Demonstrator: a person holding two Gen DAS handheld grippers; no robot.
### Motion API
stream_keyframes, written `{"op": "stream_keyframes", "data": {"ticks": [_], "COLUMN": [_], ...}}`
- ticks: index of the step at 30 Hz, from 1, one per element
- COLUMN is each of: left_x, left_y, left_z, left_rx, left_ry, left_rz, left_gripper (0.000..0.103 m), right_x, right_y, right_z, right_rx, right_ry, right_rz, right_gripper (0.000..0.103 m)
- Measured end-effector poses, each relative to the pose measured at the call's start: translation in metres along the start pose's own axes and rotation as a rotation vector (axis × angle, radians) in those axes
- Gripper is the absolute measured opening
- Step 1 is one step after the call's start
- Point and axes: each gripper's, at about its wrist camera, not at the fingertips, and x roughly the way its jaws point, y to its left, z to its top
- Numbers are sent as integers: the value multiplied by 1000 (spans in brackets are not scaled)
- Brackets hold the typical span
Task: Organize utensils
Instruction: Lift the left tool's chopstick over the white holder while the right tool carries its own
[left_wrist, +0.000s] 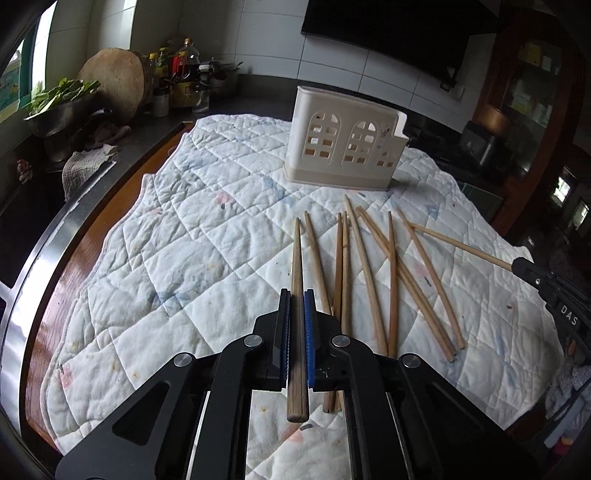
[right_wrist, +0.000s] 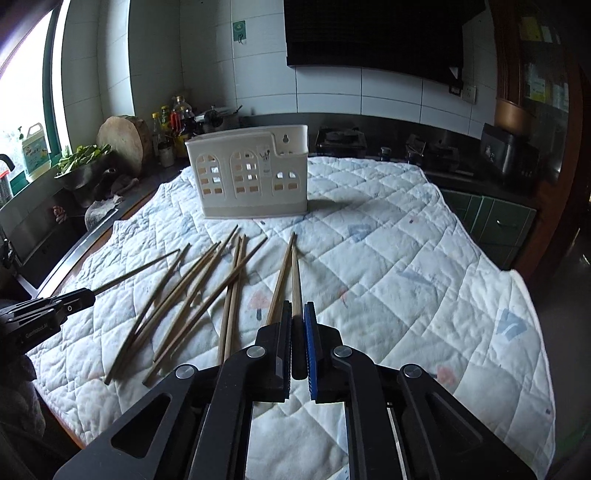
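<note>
Left wrist view: left gripper (left_wrist: 297, 306) is clamping one chopstick (left_wrist: 296, 266); right gripper (right_wrist: 297, 317) is gripping another chopstick (right_wrist: 296, 280), seemingly lifted. Holder (left_wrist: 345, 138) is standing ahead; tips should be entering upright.

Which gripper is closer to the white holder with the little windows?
Too close to call. The left gripper and the right gripper each hold a chopstick, well short of the white holder, with loose chopsticks lying in between.
</note>
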Motion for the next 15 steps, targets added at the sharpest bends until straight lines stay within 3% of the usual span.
{"op": "stream_keyframes", "data": {"ticks": [15], "left_x": [-23], "left_y": [-12], "left_z": [94], "left_rx": [85], "left_ry": [-96], "left_rz": [-123], "left_gripper": [6], "right_x": [-10], "right_y": [1], "right_z": [123], "right_rx": [-136], "right_ry": [-97], "right_rz": [42], "right_gripper": [7]}}
